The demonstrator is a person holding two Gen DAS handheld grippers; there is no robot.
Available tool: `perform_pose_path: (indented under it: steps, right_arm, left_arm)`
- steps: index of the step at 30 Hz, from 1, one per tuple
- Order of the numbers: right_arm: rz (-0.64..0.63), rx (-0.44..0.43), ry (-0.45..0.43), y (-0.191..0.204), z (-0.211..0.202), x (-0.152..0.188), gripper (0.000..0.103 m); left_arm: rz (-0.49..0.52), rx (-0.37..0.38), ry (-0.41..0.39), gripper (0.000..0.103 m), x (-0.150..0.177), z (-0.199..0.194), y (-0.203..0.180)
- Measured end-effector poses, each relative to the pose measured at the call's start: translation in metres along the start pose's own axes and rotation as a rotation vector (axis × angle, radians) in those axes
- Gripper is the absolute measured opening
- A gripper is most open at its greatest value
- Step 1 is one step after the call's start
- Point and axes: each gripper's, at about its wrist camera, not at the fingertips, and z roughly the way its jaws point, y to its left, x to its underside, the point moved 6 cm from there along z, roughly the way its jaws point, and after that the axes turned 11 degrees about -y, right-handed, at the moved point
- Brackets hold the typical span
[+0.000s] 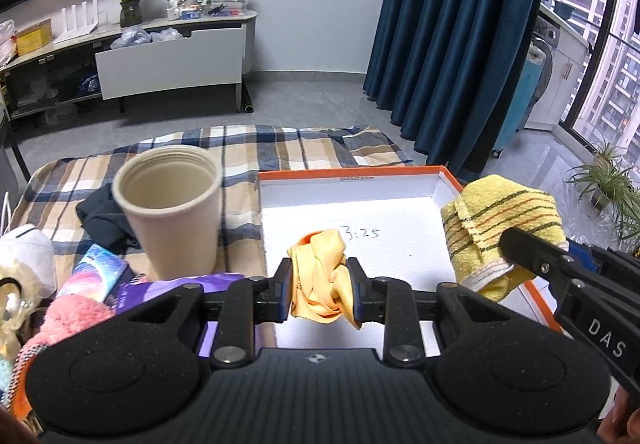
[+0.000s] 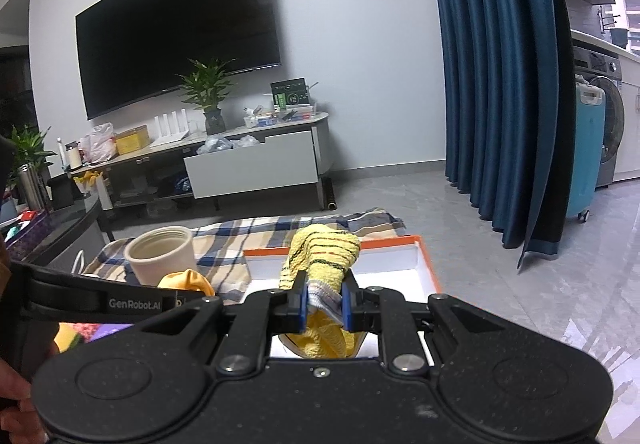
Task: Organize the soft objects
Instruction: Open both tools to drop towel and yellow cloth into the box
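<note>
Left wrist view: left tool [image 1: 319, 286] pinches orange cloth [image 1: 320, 276] over tray [image 1: 400, 204] marked "3:25".

— What sort of place is this?

— A home, its living room. A large dark television [image 2: 178, 24] hangs on the wall above a low media cabinet [image 2: 224, 164] cluttered with boxes, bags and a potted plant [image 2: 208, 92].

— Anything else domestic?

— Floor-length blue curtains [image 2: 500, 84], a grey tiled floor [image 2: 460, 224], and a washing machine [image 2: 608, 116] by the balcony side. Through the window [image 1: 616, 56], apartment blocks stand outside.
</note>
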Motion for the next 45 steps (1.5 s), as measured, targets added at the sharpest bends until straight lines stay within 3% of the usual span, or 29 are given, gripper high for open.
perform_pose_path:
  steps: [18,20,21,22,27,29,31,36,45]
  right_arm:
    - [0.002,0.053,0.017,-0.030,0.036,0.005,0.020]
    - [0.004,0.056,0.018,-0.029,0.040,0.006,0.028]
    - [0.006,0.055,0.017,-0.030,0.042,0.006,0.034]
    - [0.008,0.052,0.016,-0.030,0.044,0.006,0.052]
    - [0.043,0.057,0.001,-0.038,0.041,0.005,0.060]
    - [0.056,0.056,-0.009,-0.039,0.039,0.004,0.078]
    - [0.050,0.064,-0.022,-0.039,0.034,0.001,0.079]
    - [0.004,0.124,-0.066,-0.031,0.015,-0.008,0.086]
    - [-0.007,0.169,-0.054,-0.012,-0.012,-0.013,0.088]
  left_arm:
    - [0.008,0.034,0.051,0.030,0.006,0.045,-0.028]
    - [-0.005,0.071,0.047,0.032,0.004,0.047,-0.032]
    - [-0.007,0.082,0.047,0.039,0.004,0.047,-0.034]
    - [-0.002,0.082,0.044,0.048,0.004,0.047,-0.035]
    - [0.017,0.064,0.035,0.062,0.005,0.042,-0.034]
    - [0.016,0.059,0.035,0.067,0.005,0.037,-0.032]
    - [0.023,0.041,0.027,0.080,0.003,0.032,-0.031]
    - [0.059,0.004,-0.013,0.094,-0.003,0.016,-0.031]
    - [0.057,-0.043,-0.039,0.103,-0.001,-0.013,-0.020]
